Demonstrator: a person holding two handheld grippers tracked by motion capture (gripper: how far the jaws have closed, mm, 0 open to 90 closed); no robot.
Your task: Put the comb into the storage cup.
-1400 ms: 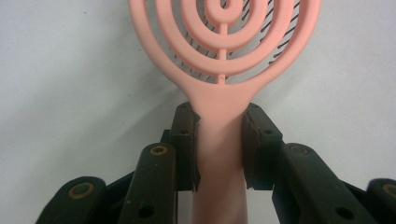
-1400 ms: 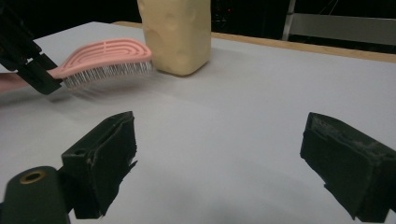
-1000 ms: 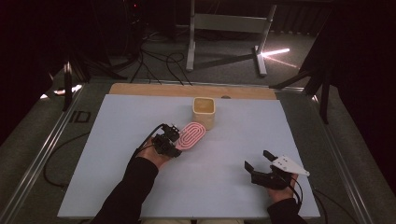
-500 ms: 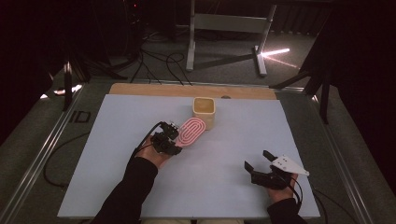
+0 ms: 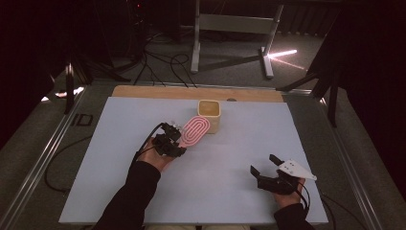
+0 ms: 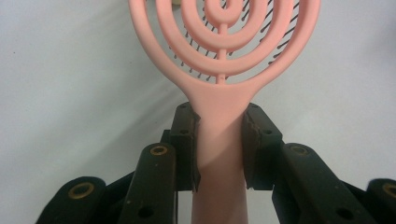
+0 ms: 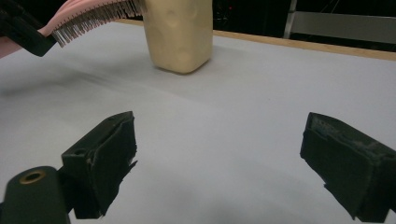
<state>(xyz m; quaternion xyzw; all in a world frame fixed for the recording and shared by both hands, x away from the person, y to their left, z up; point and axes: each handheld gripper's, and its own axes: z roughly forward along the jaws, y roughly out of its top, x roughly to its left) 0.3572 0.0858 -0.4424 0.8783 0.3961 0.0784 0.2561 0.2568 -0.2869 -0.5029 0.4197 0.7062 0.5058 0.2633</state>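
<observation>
A pink hairbrush (image 5: 194, 131) with a ringed oval head is held off the table, bristles down, its head reaching toward a cream square cup (image 5: 209, 115). My left gripper (image 5: 178, 139) is shut on the brush's handle; in the left gripper view both pads press the handle (image 6: 219, 140) just below the head. The brush (image 7: 88, 16) hovers left of the cup (image 7: 178, 32) in the right gripper view. My right gripper (image 5: 265, 165) rests low at the table's front right, open, with nothing between its fingers (image 7: 105, 161).
The white table sheet (image 5: 239, 139) spreads wide around both hands. A wooden strip (image 5: 158, 92) runs along the far edge. Cables and a metal stand's legs (image 5: 230, 57) lie on the dark floor beyond.
The left gripper with the brush has shifted slightly left and toward the cup's side. The right gripper has stayed put.
</observation>
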